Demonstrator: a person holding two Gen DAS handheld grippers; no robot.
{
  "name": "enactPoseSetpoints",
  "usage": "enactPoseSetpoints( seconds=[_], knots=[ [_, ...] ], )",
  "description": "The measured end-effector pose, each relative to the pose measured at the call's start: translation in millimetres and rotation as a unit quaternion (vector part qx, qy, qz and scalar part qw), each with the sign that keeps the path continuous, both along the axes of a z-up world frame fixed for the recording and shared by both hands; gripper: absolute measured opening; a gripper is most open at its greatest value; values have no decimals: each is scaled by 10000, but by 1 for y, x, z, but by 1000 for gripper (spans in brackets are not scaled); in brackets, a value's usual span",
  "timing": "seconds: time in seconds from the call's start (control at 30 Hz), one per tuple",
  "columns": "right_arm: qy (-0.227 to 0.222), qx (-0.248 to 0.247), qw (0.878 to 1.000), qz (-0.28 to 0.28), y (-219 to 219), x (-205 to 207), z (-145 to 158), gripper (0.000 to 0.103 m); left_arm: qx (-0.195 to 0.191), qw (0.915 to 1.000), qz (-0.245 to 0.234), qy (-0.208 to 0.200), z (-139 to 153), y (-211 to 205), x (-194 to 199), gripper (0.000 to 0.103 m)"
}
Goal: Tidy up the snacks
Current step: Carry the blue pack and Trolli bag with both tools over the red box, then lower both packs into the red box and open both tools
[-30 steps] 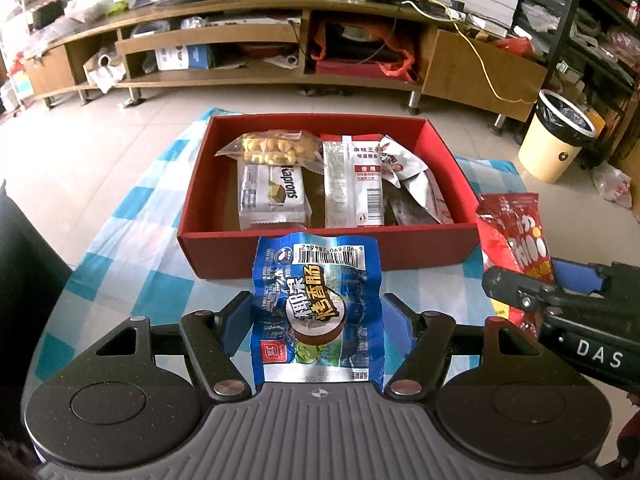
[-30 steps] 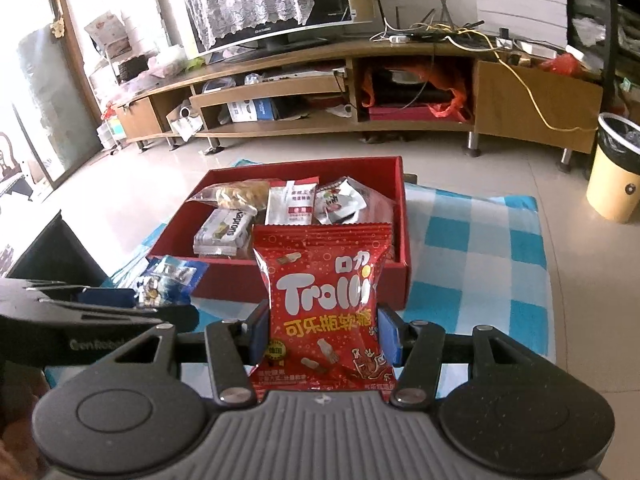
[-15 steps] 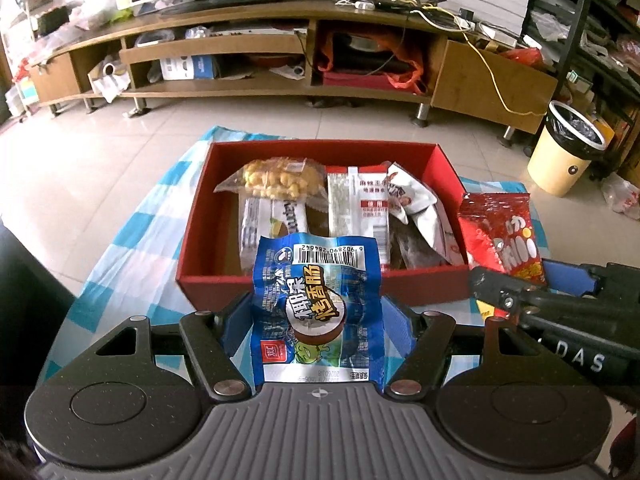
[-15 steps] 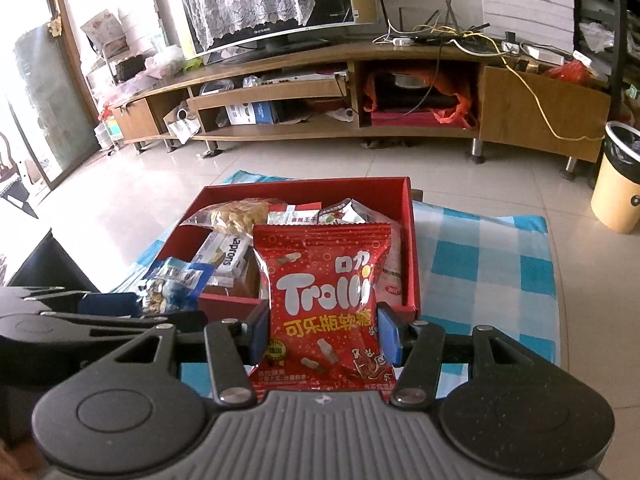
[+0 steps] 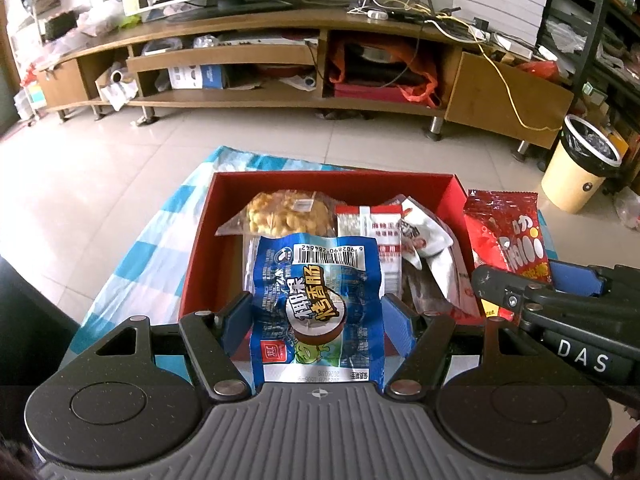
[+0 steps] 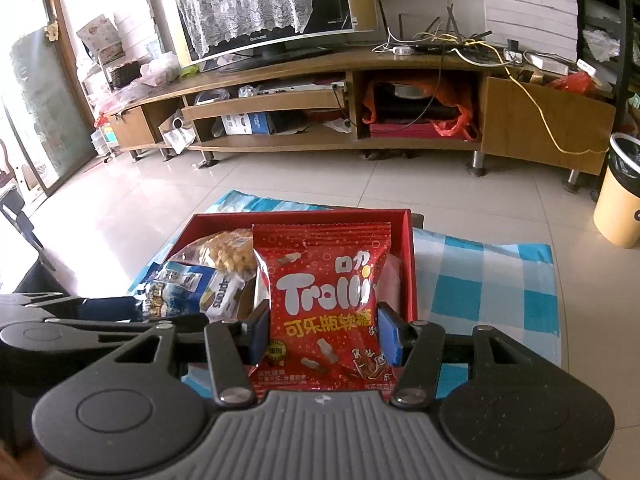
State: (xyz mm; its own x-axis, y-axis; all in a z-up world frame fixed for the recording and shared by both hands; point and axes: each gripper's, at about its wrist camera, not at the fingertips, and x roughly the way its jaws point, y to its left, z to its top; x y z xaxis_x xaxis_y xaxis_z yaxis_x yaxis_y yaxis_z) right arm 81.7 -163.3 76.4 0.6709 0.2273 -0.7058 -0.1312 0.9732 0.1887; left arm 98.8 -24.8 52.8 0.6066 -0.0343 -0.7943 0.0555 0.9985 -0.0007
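My left gripper is shut on a blue sausage packet and holds it over the near part of the red box. My right gripper is shut on a red Trolli gummy bag, held above the box's right part. In the left wrist view the Trolli bag and right gripper show at the right. In the right wrist view the blue packet shows at the left. The box holds a peanut bag, a white and red packet and other snacks.
The box sits on a blue and white checked cloth on a tiled floor. A long wooden TV stand with a TV runs along the back. A yellow bin stands at the far right.
Both grippers have moved forward with their packets, from in front of the red box to over it. The box now looks closer in both views.
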Motion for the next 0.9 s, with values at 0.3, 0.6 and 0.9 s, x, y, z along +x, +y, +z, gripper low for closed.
enactPoseSetpoints(
  seconds=[0.3,0.6,0.9],
  knots=[
    [11,-39,10000,-4,1,24,2,54,80,9999,99,-32,3,-2,26,75],
    [157,-46,9999,-2,1,60,-4,54,154,9997,179,60,-3,-3,55,74],
    [453,-74,9989,6,0,84,-21,54,276,9989,227,287,-19,-6,76,74]
  ],
)
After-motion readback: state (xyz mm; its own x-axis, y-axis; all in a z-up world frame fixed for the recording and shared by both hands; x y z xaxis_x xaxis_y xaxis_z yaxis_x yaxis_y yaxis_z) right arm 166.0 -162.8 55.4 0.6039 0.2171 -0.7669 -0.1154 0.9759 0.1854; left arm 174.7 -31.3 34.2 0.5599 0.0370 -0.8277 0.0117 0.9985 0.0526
